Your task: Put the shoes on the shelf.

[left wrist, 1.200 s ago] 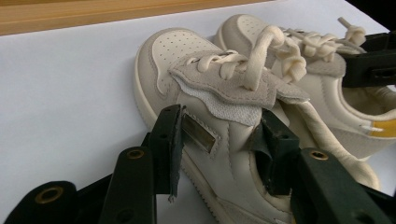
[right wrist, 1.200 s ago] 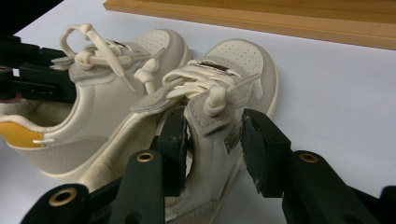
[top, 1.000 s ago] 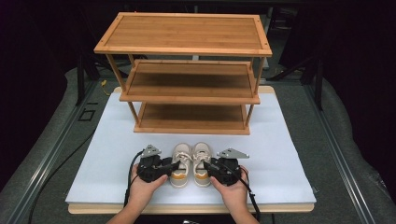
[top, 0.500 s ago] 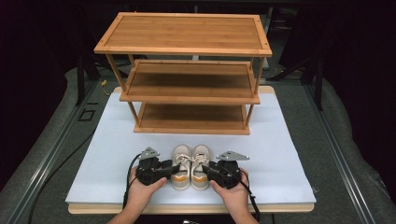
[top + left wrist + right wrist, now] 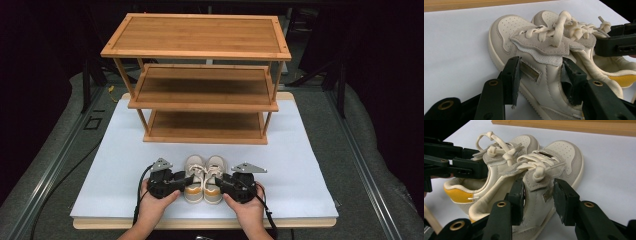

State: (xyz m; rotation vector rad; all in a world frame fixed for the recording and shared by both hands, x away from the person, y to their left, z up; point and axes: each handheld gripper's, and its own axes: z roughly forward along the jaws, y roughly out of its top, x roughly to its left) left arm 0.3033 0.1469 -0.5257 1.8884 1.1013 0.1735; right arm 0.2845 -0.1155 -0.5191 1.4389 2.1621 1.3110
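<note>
The three-tier shoe rack (image 5: 200, 75) stands at the far side of the table (image 5: 300, 165), so a shoe carried there on a loose hold could drop or clip a shelf edge. The left shoe (image 5: 506, 30) and right shoe (image 5: 566, 152) sit side by side at the near middle. The right tool (image 5: 539, 192) is clenched on the right shoe. The left tool (image 5: 540, 75) has just been closing with the left shoe between its jaws, though I cannot tell whether it bites, and soft sides or loose laces (image 5: 564, 27) may slip or snag.
</note>
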